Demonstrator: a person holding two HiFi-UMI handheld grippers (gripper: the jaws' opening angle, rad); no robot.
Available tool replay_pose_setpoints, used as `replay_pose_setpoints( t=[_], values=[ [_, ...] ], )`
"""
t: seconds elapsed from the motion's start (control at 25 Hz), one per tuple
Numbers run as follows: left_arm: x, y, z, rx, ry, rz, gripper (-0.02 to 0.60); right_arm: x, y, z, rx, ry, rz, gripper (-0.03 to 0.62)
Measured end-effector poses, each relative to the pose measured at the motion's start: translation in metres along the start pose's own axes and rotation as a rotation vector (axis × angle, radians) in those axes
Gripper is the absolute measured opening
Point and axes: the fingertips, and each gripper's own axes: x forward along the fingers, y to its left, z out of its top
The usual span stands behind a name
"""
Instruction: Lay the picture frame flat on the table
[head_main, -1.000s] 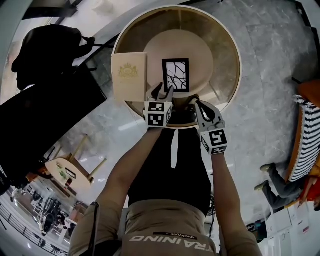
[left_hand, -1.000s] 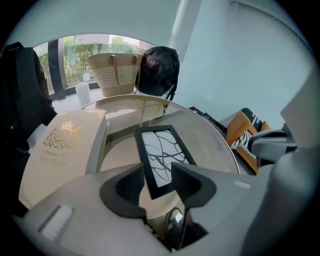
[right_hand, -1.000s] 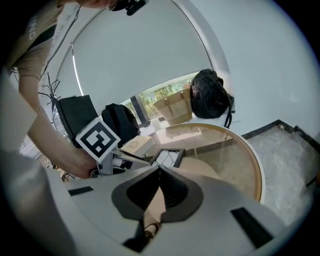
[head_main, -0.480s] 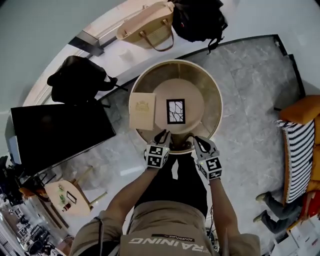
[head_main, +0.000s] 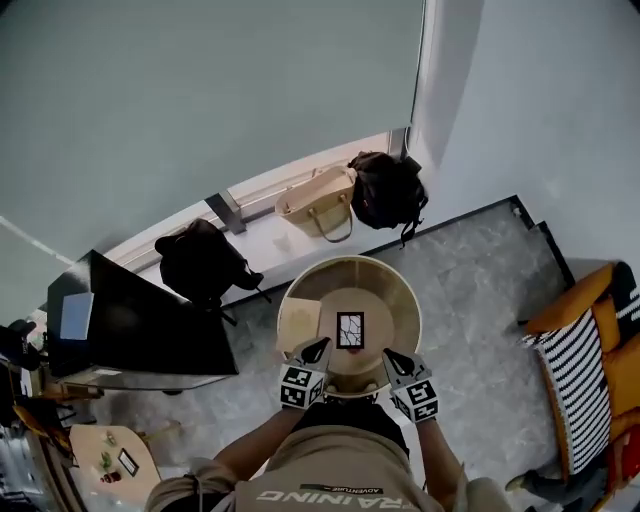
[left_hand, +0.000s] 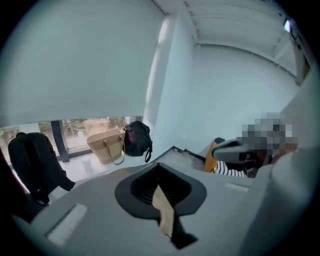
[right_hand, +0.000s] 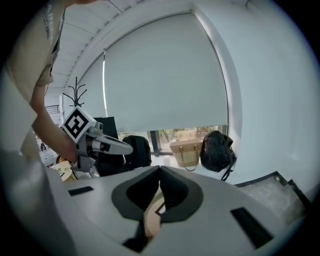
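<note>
Checking in from the remote seat. The picture frame (head_main: 351, 329) is lying flat, face up, on the inner disc of the round worktop (head_main: 390, 298), a bit toward my near edge. Both tools sit at that near rim, pointing across the top.

The left hand-held gripper (head_main: 318, 348) has its jaws pressed together with nothing pinched. Its own view shows the two jaws meeting at the tip, with just a sliver of tan surface through the slot behind them. The frame is just ahead of that tip and slightly to its right, close but not touching.

The right hand-held gripper (head_main: 391, 357) is also closed up on nothing. The frame lies ahead of it and to its left, a little further off than from the left one. So sideways the frame sits between the two tips, just beyond them.

A beige booklet (head_main: 298, 324) lies on the worktop directly left of the frame, right ahead of the left tool. Over by the window there's a tan handbag (head_main: 318, 203), a black bag (head_main: 388, 190) and a black backpack (head_main: 203, 263). A striped chair (head_main: 580, 375) is off to the right.
</note>
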Motion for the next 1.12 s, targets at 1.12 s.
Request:
replay_pose_setpoints(
  t=[1.12],
  values=[
    [-0.054,-0.028,0.181,0.134,-0.299,-0.094,0.008,-0.049,0.022,0.162,-0.151,-0.294,-0.013,0.006]
  ],
)
